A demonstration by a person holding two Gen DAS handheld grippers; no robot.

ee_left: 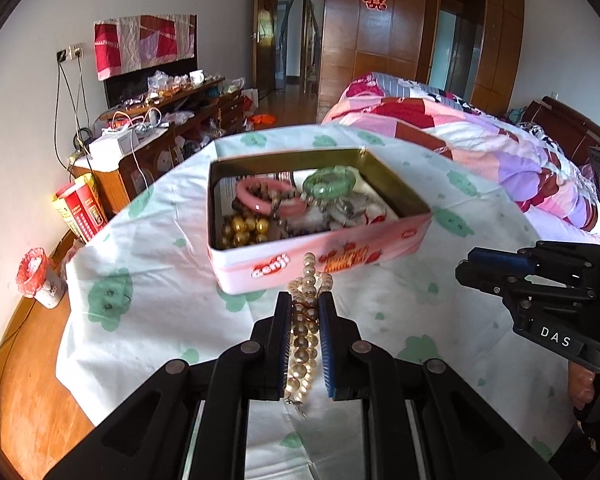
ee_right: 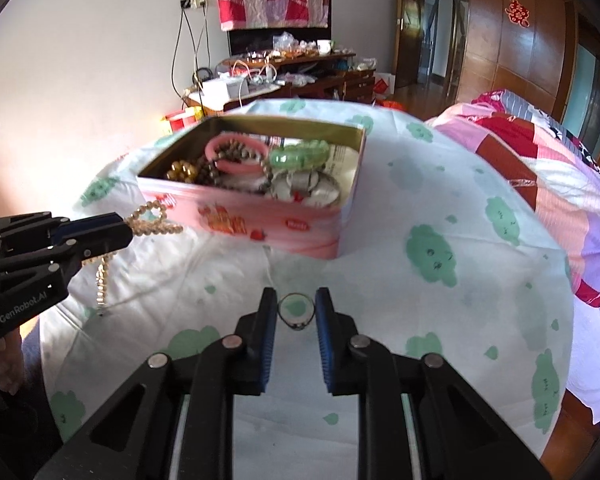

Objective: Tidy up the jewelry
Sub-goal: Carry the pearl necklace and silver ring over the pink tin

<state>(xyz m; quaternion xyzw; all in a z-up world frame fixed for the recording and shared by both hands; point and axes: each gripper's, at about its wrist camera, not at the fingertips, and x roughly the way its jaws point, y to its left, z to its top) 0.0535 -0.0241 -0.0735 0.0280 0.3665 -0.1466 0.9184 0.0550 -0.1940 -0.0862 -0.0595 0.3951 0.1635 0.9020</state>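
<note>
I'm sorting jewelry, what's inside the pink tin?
The pink tin holds a pink bangle, green bracelet, gold beads and dark beads. Whatever lies beneath is hidden.

An open tin (ee_left: 320, 258) stands on the cloth-covered table (ee_left: 148, 312). Bracelets (ee_left: 328, 184) and bead strands (ee_left: 244, 230) lie inside it. Just before its near wall, a pearl necklace (ee_left: 306, 320) hangs between the fingers of the left gripper (ee_left: 305, 312). To the right, the right gripper (ee_right: 296, 312) holds a ring (ee_right: 296, 311). A bed (ee_left: 500, 148) lies behind, right.
</note>
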